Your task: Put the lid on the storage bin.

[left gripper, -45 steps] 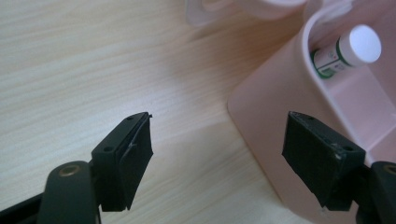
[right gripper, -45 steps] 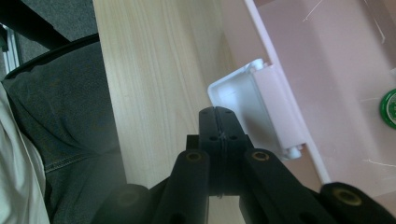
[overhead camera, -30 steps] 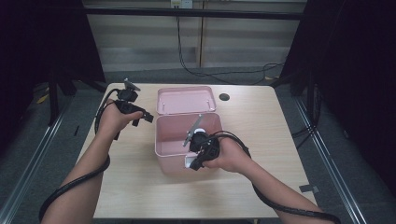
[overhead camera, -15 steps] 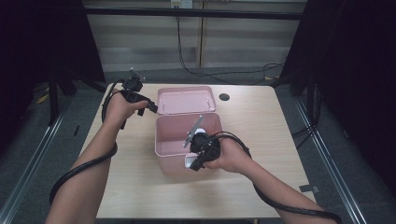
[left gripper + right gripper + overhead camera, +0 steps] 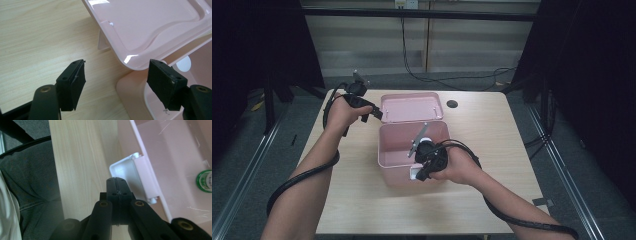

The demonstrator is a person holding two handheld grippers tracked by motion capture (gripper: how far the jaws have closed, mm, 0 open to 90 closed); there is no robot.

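Holding off at the far-left corner of the pink box [image 5: 412, 150], the left gripper [image 5: 371, 111] has its jaws spread wide with nothing between the pads; in the left gripper view the open lid [image 5: 150, 27] hangs just ahead of and above the jaws, tilted, its rounded corner over the gap and nearer the right-hand pad [image 5: 165, 82]; box rim sits right below that pad, light wood table [image 5: 37, 37] under the other one; no contact between pads and lid as far as can be seen; left jaw figure has eased a little narrower, no grip. Right gripper [image 5: 117, 186] is fully closed, pads pressed flat together, nothing visibly clamped between them; in the high view it sits at the near wall of the box with the hand wrapped around its body; in the right gripper view a white latch [image 5: 135, 176] on the box's outer wall lies just ahead of and beside the closed tips, whether touching cannot be told; box interior opens to the right of the tips, with a small green-and-white round item [image 5: 205, 181] on the floor inside, well off from the jaws; table edge and the person's dark trousers [image 5: 32, 182] lie to the left of the tips.
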